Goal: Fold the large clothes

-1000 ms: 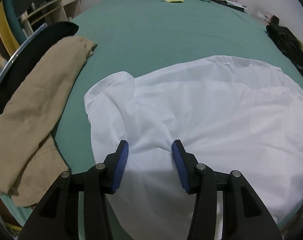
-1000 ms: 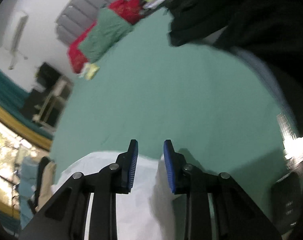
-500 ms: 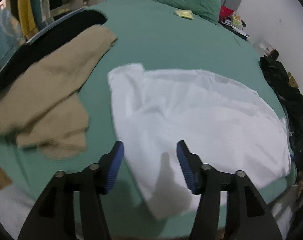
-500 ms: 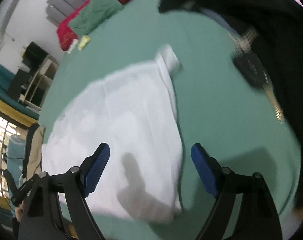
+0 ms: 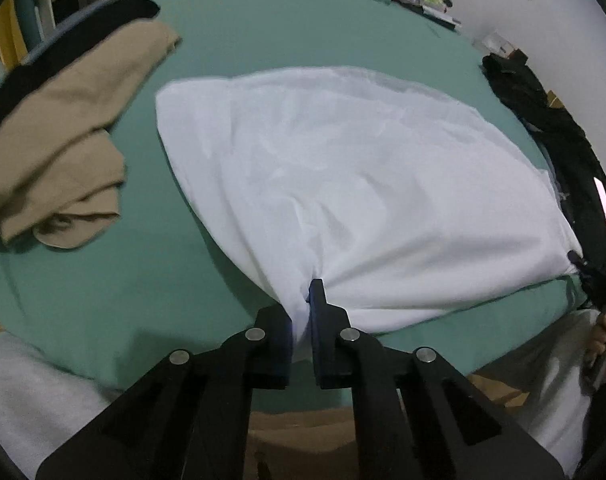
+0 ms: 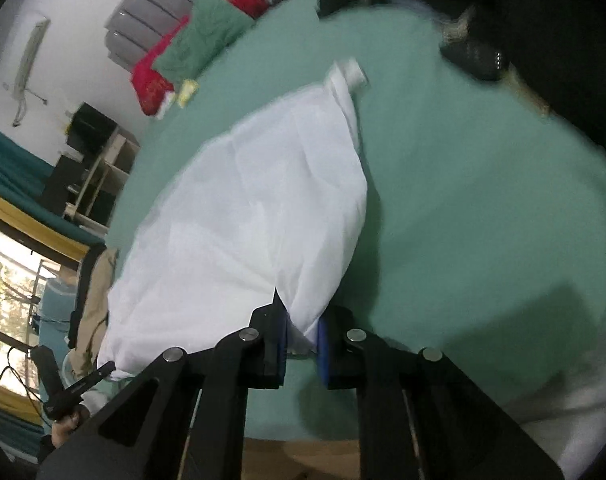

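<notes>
A large white garment [image 5: 343, 168] lies spread on the green bed [image 5: 103, 280]. My left gripper [image 5: 301, 312] is closing, its jaws pinching the garment's near edge, with cloth bunched between the pads. In the right wrist view the same white garment [image 6: 255, 216] stretches away from me, and my right gripper [image 6: 303, 330] is closing on its near corner, fabric pressed between the blue pads. The right gripper's tip [image 5: 583, 268] shows at the garment's right corner in the left view. The left gripper [image 6: 87, 378] shows at the lower left of the right wrist view.
Beige clothes [image 5: 63, 128] and a black garment [image 5: 63, 52] lie on the bed's left side. Dark clothing [image 5: 543, 120] is piled at the right edge. Green and red pillows [image 6: 207, 40] sit at the headboard. A dark object [image 6: 475, 56] rests by the black pile.
Both grippers drew back to the bed's near edge, went wide open, then shut on the white garment's near edge. The garment now lies flatter, with the earlier folded sleeve gone.
</notes>
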`<action>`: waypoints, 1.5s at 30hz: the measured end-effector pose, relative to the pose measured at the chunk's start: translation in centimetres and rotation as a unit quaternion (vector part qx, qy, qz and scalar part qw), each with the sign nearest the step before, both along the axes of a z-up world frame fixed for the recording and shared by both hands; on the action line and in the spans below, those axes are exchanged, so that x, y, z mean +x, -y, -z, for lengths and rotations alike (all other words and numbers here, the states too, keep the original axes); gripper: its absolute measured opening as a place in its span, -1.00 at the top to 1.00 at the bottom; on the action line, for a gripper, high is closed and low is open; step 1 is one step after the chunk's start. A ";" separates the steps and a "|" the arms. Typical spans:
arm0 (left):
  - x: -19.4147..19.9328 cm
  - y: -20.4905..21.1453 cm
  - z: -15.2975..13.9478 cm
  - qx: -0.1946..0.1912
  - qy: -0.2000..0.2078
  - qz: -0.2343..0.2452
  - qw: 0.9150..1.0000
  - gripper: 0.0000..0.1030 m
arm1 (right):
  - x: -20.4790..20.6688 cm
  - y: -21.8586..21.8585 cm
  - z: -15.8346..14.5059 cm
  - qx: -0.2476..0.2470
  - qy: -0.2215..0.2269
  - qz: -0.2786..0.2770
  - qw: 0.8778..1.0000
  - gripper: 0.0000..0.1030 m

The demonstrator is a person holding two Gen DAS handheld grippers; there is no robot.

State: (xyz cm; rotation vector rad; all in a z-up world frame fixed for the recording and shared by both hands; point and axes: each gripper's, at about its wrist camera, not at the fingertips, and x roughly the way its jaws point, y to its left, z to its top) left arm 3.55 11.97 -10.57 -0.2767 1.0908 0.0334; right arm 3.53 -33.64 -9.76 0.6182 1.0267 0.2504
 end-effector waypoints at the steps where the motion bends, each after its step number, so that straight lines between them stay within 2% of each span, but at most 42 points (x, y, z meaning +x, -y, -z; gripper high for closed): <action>1: -0.3 0.0 -0.4 0.002 0.004 0.001 1.000 0.85 | -0.5 0.1 -0.5 -0.006 0.008 -0.001 1.000 0.79; 5: -1.0 0.4 0.0 0.014 -0.017 0.005 1.000 0.84 | -1.2 -0.4 -1.5 -0.030 0.008 -0.021 0.999 0.80; 8: -1.2 0.7 0.9 0.016 -0.036 -0.002 0.999 0.81 | -2.1 -0.5 0.6 -0.048 -0.022 -0.021 0.998 0.80; 10: -1.0 0.8 0.6 0.022 -0.039 -0.003 0.999 0.78 | -1.9 -0.9 1.0 -0.054 -0.029 -0.018 0.998 0.78; 12: -1.0 1.1 0.3 0.033 -0.046 -0.007 0.998 0.62 | -1.7 -1.1 0.7 -0.064 -0.025 -0.023 0.997 0.72; 16: -1.6 0.4 -0.7 0.012 -0.030 -0.038 0.999 0.56 | -1.5 -0.5 0.9 -0.046 -0.029 -0.016 0.998 0.51; 17: -2.0 -0.1 -1.2 0.005 -0.017 -0.054 0.998 0.56 | -1.5 -0.2 0.7 -0.045 -0.024 -0.006 0.999 0.32; 18: -2.2 -0.5 -1.4 0.002 -0.008 -0.065 0.998 0.56 | -1.5 -0.1 0.5 -0.049 -0.019 0.004 0.999 -0.02; 19: -2.4 -0.9 -2.1 0.000 0.006 -0.082 0.997 0.56 | -1.6 0.1 0.1 -0.055 -0.010 0.011 0.998 -0.23; 20: -2.5 -1.2 -2.7 -0.001 0.016 -0.092 0.996 0.56 | -1.5 0.2 -0.3 -0.055 0.002 0.014 0.998 -0.62; 21: -2.6 -1.3 -3.3 0.000 0.027 -0.101 0.994 0.55 | -1.4 0.2 -0.6 -0.050 0.015 0.015 0.999 -0.80; 25: -1.7 -0.2 -5.5 0.026 0.066 -0.106 0.992 0.51 | -0.1 0.0 -1.2 -0.053 0.042 0.004 0.998 -0.82; 27: -0.7 0.9 -6.0 0.031 0.078 -0.096 0.992 0.24 | 0.9 -0.1 -1.0 -0.054 0.040 0.000 0.998 -0.82; 29: 0.6 2.5 -6.0 0.028 0.091 -0.080 0.992 0.22 | 1.8 0.2 -0.8 -0.043 0.042 0.003 0.998 -0.82; 33: 2.7 5.3 -5.7 0.004 0.095 -0.065 0.993 0.22 | 3.0 0.8 0.3 -0.022 0.027 0.012 0.999 -0.82; 38: 5.7 9.3 -4.5 -0.009 0.087 -0.022 0.996 0.20 | 3.4 0.7 1.7 -0.007 0.015 0.013 1.000 -0.82; 45: 8.3 12.9 -2.6 -0.017 0.070 0.011 0.997 0.19 | 3.6 -2.1 2.1 0.037 0.029 -0.051 0.998 -0.85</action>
